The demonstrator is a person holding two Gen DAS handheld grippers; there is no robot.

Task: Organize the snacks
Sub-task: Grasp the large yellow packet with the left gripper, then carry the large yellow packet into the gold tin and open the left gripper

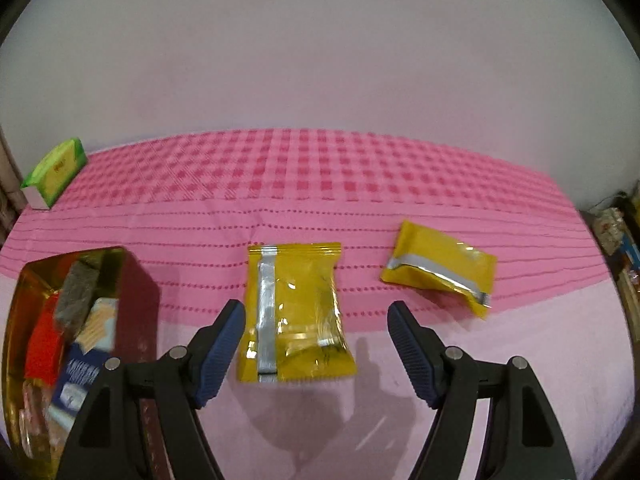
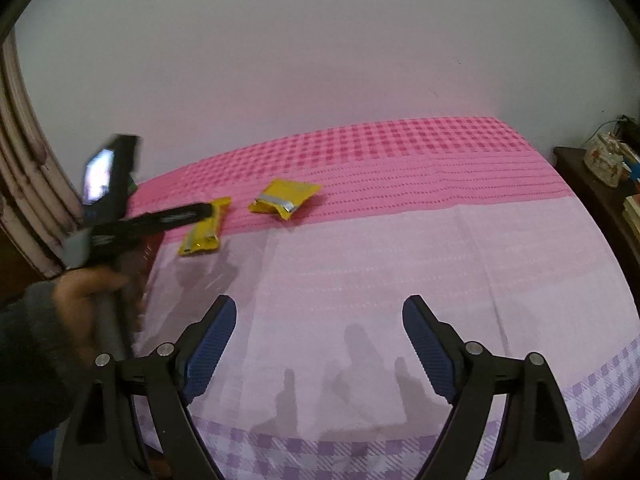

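Two yellow snack packets lie on the pink cloth. The nearer packet [image 1: 294,314] lies flat, seam side up, just ahead of my open left gripper [image 1: 316,312], between the lines of its fingers. The second packet [image 1: 440,266] lies crumpled to its right. A gold tin box [image 1: 132,280] holding several snack packs stands at the left. In the right wrist view both packets show, the nearer [image 2: 204,228] and the second [image 2: 286,198]. My right gripper [image 2: 320,308] is open and empty over the pale cloth, well short of them. The left gripper's body [image 2: 148,222] reaches over the nearer packet.
A green box [image 1: 54,172] stands at the far left corner by the wall. A dark side table [image 2: 600,188] with clutter stands off the right edge. A curtain [image 2: 24,184] hangs at the left. The cloth's checked front hem [image 2: 360,448] runs below the right gripper.
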